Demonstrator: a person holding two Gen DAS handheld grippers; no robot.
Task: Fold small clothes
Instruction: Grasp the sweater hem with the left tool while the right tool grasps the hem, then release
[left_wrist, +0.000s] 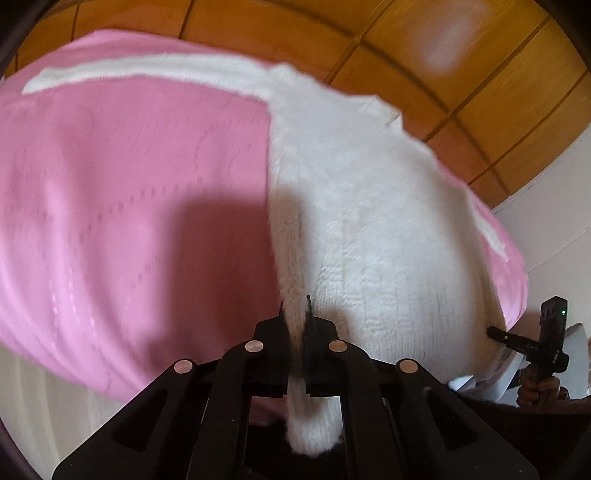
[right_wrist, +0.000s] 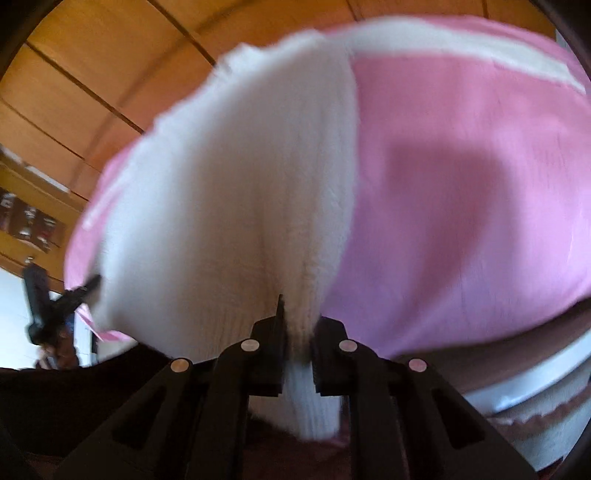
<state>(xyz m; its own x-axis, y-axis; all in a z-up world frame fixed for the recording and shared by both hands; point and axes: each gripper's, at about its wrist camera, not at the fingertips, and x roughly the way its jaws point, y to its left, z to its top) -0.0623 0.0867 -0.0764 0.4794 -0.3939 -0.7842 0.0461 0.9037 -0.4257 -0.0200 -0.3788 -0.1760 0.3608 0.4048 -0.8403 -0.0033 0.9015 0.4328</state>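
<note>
My right gripper (right_wrist: 297, 332) pinches a hem of the white knit garment (right_wrist: 236, 192), which spreads over a pink cloth (right_wrist: 461, 192). At far left I see the left gripper (right_wrist: 62, 299) against the garment's other edge, wooden panelling (right_wrist: 92, 74) behind.

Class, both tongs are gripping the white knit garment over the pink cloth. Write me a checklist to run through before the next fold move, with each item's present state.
1. Left tongs shut on the white knit garment: ok.
2. Right tongs shut on the same garment: ok.
3. Garment over the pink cloth, not the wooden surface: ok.
4. Garment spread without wrinkles: cannot tell, the views are blurred.
5. Both grips at matching corners: cannot tell.
</note>
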